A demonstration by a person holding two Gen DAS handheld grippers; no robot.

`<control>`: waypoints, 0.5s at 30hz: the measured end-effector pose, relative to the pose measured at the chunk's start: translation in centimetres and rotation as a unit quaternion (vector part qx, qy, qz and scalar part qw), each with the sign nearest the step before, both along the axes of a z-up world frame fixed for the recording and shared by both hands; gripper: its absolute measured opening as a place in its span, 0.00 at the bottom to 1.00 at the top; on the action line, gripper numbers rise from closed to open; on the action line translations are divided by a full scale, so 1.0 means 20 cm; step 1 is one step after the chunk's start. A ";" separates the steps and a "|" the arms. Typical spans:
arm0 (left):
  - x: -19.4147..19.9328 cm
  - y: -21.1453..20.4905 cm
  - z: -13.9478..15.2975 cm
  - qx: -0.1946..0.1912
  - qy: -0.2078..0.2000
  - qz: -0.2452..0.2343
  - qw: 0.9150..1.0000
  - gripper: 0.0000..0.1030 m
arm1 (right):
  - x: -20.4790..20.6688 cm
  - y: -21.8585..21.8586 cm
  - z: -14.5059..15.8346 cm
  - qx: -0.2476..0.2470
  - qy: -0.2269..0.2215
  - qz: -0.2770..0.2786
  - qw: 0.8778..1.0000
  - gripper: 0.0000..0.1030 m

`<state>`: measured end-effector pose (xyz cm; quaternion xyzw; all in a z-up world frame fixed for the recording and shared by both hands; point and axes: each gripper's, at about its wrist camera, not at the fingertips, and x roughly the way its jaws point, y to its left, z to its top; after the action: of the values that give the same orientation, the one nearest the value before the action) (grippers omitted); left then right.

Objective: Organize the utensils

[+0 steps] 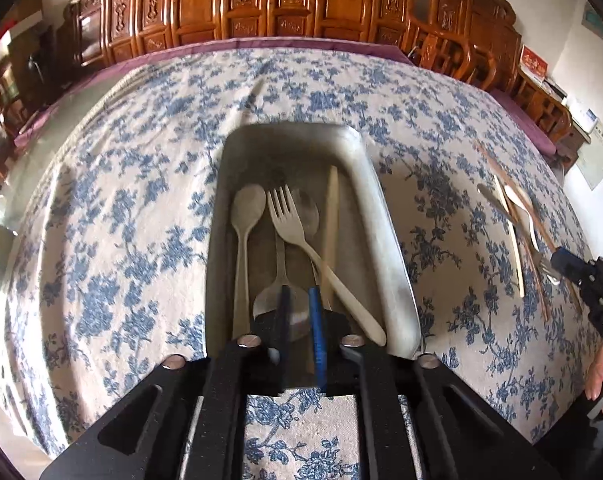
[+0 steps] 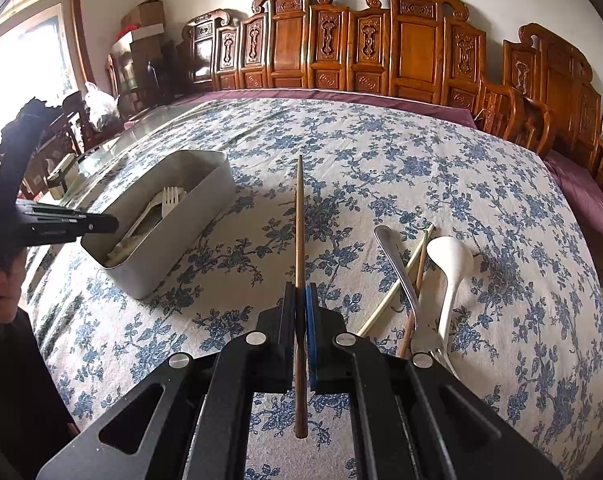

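Observation:
A grey rectangular utensil box (image 1: 385,216) (image 2: 181,216) sits on the floral tablecloth. Inside lie a pale spoon (image 1: 245,216), a pale fork (image 1: 297,232), a metal spoon (image 1: 279,300) and a pale chopstick (image 1: 331,216). My left gripper (image 1: 300,300) hovers over the box's near end, fingers slightly apart, nothing between them. My right gripper (image 2: 300,300) is shut on a brown wooden chopstick (image 2: 299,220) that points away from me above the cloth. To its right lie a metal fork (image 2: 397,268), a white ladle spoon (image 2: 449,264), a pale chopstick (image 2: 393,288) and a brown chopstick (image 2: 417,276).
The floral tablecloth (image 2: 381,160) covers a large table with a purple edge (image 2: 341,94). Carved wooden chairs (image 2: 381,48) line the far side. A glass surface with clutter (image 2: 97,148) lies at the far left.

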<state>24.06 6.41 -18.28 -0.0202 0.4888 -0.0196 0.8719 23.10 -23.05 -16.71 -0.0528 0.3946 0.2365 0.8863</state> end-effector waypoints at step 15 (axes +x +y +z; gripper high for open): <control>-0.04 0.11 0.22 0.010 -0.076 0.022 0.997 0.67 | 0.01 0.36 0.11 0.024 -0.001 0.047 0.999 0.06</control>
<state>23.30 8.55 -13.83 -0.0204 0.4205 0.0033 0.9071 23.30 -15.85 -14.60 -0.0499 0.3847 0.2874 0.8757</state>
